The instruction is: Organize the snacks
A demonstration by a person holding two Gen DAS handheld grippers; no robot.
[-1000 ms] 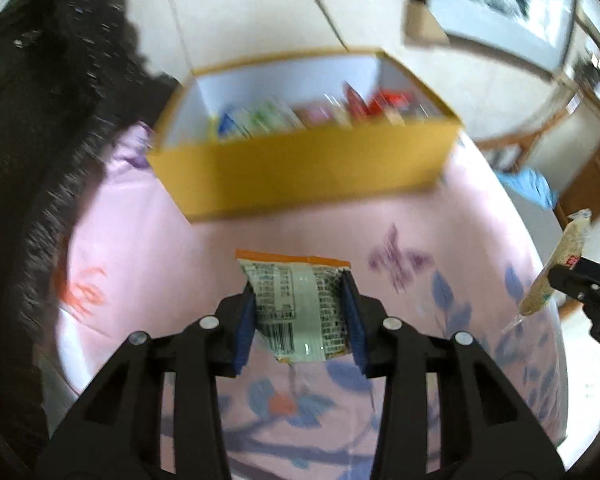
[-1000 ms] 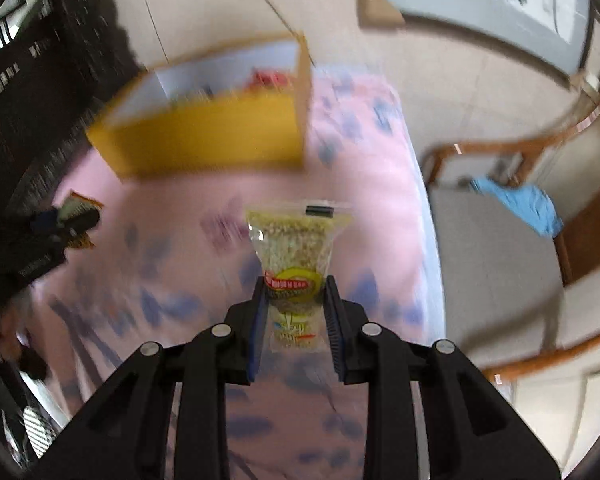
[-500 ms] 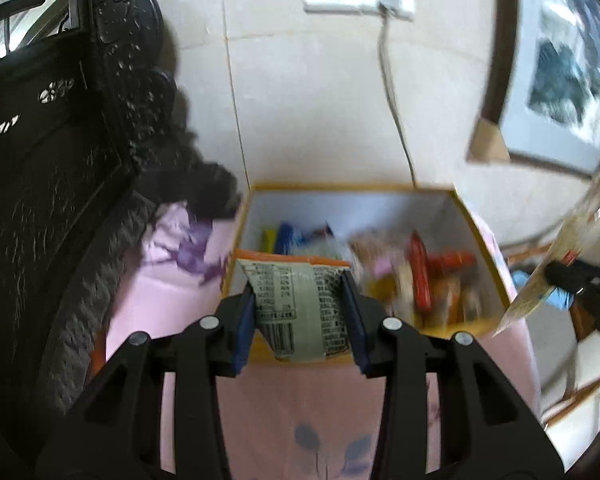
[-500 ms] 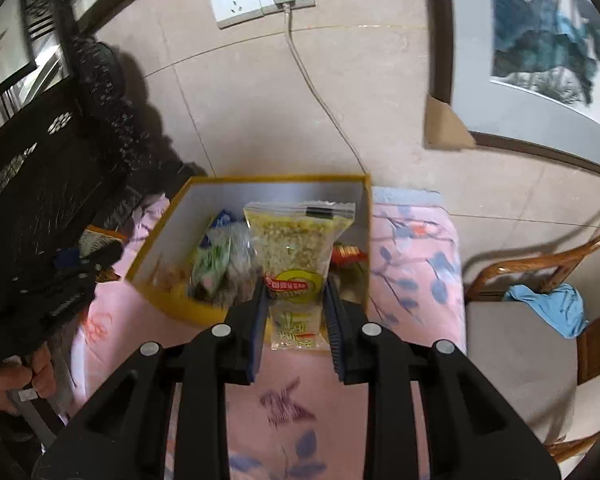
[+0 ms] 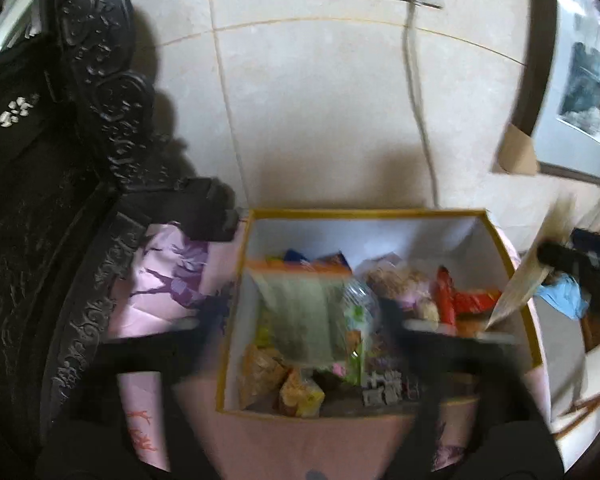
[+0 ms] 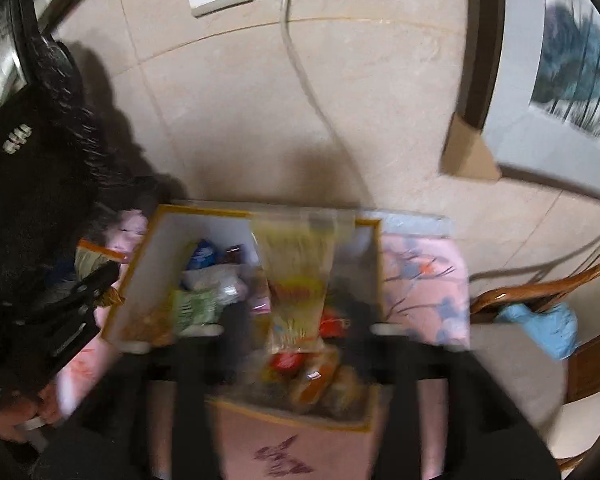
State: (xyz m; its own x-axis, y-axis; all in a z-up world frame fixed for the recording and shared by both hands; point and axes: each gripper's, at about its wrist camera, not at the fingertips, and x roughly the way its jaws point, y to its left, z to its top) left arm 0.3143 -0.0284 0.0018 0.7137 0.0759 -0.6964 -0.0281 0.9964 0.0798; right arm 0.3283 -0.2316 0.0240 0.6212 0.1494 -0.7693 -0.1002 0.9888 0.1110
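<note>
A yellow-rimmed box (image 5: 364, 213) with white walls stands on a pink flowered cloth (image 5: 260, 440) and holds several snack packets. My left gripper (image 5: 302, 316) hovers over the box, its jaws opening wide and blurred. A green packet with an orange edge (image 5: 300, 320) hangs loose between them, untouched by either pad. My right gripper (image 6: 298, 316) is over the same box (image 6: 204, 210), jaws also opening. A clear packet of yellow grains (image 6: 296, 272) drops between its fingers, free of the pads. Each gripper shows at the edge of the other's view.
Dark carved wooden furniture (image 5: 80, 160) rises at the left. A tiled wall with a socket and cable (image 5: 416, 80) stands behind the box. A framed picture (image 5: 580, 100) leans at the right. A wooden chair with a blue cloth (image 6: 540, 320) is beside the pink cloth.
Both grippers travelled from over the pink cloth to above the box. Both jaws then sprang wide and let go of their packets, which now hang loose over the box.
</note>
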